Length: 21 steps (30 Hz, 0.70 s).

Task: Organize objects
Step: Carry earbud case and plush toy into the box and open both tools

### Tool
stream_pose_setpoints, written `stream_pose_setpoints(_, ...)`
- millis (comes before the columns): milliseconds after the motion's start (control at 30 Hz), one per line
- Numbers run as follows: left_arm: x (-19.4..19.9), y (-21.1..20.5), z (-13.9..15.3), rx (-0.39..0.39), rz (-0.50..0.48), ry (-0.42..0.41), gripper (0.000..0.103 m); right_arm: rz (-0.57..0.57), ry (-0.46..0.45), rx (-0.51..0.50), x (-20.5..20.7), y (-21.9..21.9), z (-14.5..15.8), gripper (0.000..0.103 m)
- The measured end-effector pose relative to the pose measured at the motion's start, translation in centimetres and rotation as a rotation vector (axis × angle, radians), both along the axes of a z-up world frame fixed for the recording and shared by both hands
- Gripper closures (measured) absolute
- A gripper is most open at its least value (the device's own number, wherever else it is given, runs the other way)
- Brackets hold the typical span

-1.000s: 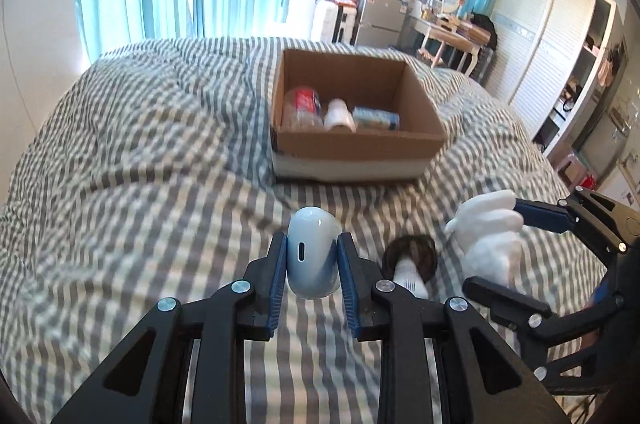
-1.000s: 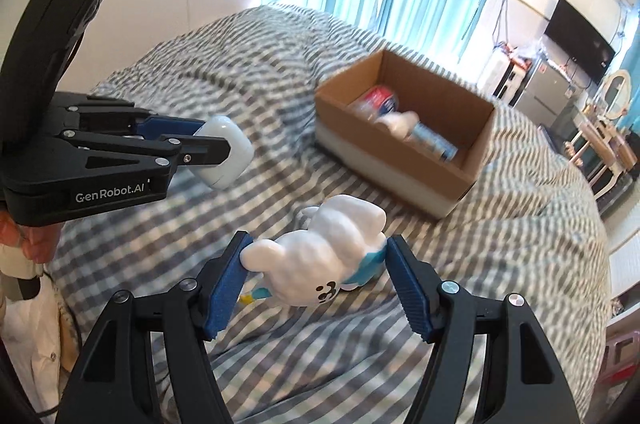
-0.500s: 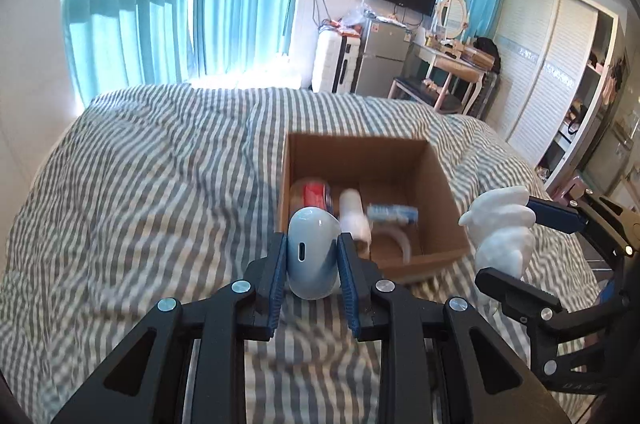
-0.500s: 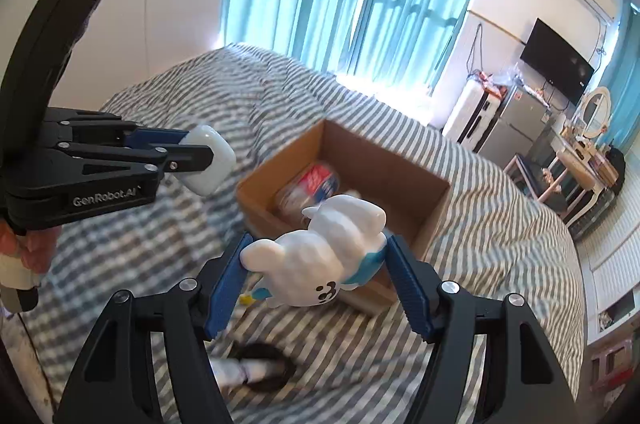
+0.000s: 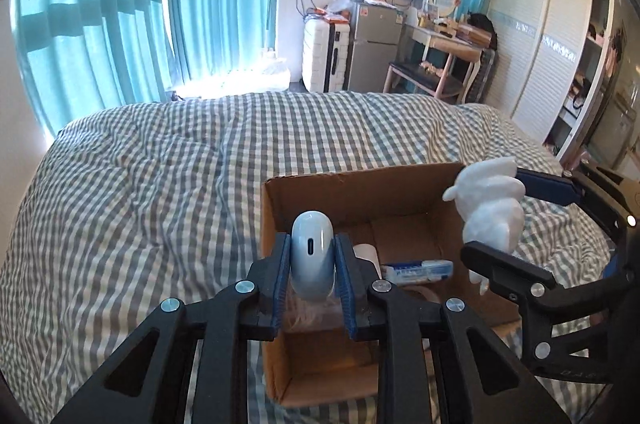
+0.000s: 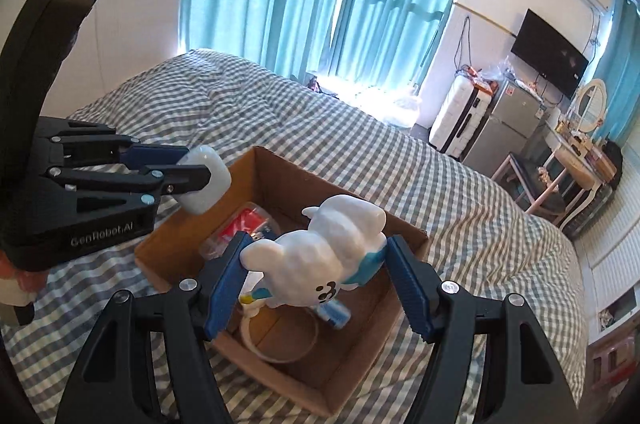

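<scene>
The checked bed (image 5: 140, 191) carried the cardboard box (image 6: 404, 228), which sat at six o'clock in both views. The right gripper (image 6: 316, 282) was clamped on a white bear toy (image 6: 320, 264) above the box; the left gripper (image 5: 312, 264) pinched a small blue earbud case (image 5: 312, 252) over its left wall. Releasing well likely meant lowering each inside the walls, clear of the bottle (image 6: 240, 228) and tube (image 5: 416, 268).
</scene>
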<state>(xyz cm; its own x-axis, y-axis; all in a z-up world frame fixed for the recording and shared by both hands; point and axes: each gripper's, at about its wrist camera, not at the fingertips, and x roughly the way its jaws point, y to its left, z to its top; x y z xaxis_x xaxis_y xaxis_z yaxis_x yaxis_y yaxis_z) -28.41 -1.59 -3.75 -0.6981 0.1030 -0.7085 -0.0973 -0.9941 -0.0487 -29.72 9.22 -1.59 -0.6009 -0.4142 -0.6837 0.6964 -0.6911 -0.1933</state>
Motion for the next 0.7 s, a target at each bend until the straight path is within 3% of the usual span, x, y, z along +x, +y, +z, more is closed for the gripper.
stream_pose_setpoints(367,-2.9,2.1,-4.3,-0.071,-0.034,-0.065,0.080,-0.003,-0.057,0.017,-3.5,0.2,-4.9,0.035)
stream_pose_setpoints(600,-2.5,2.5,-4.8,-0.112,-0.052,-0.040,0.077,-0.021,-0.023,-0.012,-2.6,1.2,-4.7,0.035)
stream_pose_setpoints(667,-1.9,2.4,-4.4,-0.109,-0.050,-0.036,0.068,-0.027,-0.019,-0.040,-2.2,1.8,-3.8,0.027)
stream_pose_setpoints(700,-1.5,2.4,-4.0,-0.112,-0.040,-0.025,0.055,-0.030,-0.019,-0.052,-1.9,2.1,-3.4,0.027)
